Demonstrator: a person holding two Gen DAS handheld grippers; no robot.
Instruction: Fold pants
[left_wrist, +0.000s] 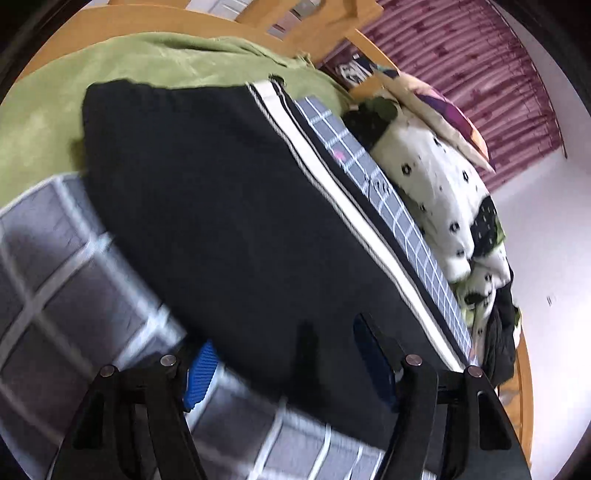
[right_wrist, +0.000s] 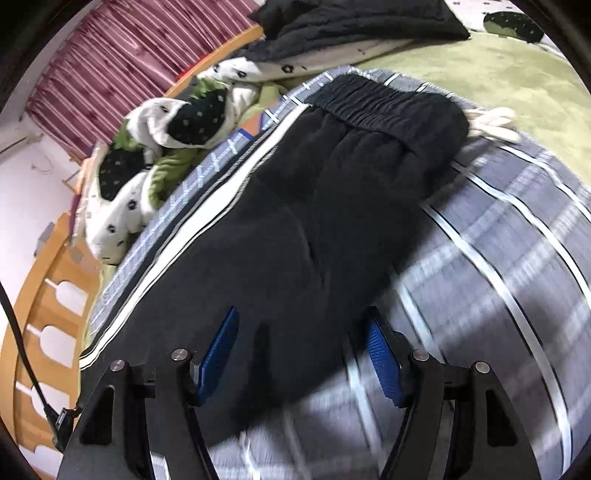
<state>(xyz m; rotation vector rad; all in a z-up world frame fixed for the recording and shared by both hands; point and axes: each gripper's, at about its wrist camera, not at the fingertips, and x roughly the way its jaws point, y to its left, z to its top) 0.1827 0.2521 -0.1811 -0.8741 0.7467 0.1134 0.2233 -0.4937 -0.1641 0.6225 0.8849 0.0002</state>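
Black pants (left_wrist: 221, 206) with a white side stripe (left_wrist: 317, 173) lie flat on a grey checked sheet (left_wrist: 55, 280) on a bed. In the right wrist view the pants (right_wrist: 295, 229) show their elastic waistband (right_wrist: 388, 107) at the far end, with a white drawstring (right_wrist: 491, 122) beside it. My left gripper (left_wrist: 291, 354) is open, its blue pads (left_wrist: 201, 376) spread over the near edge of the pants. My right gripper (right_wrist: 303, 358) is open, its blue pads (right_wrist: 384, 365) either side of the near pants edge, holding nothing.
A green blanket (left_wrist: 110, 62) covers the far bed. A white spotted duvet (left_wrist: 443, 192) and dark clothes (right_wrist: 351, 18) are piled by the wooden bed rail (right_wrist: 44, 306). A pink curtain (left_wrist: 480, 74) hangs behind. A black cable (right_wrist: 22, 350) runs at the left.
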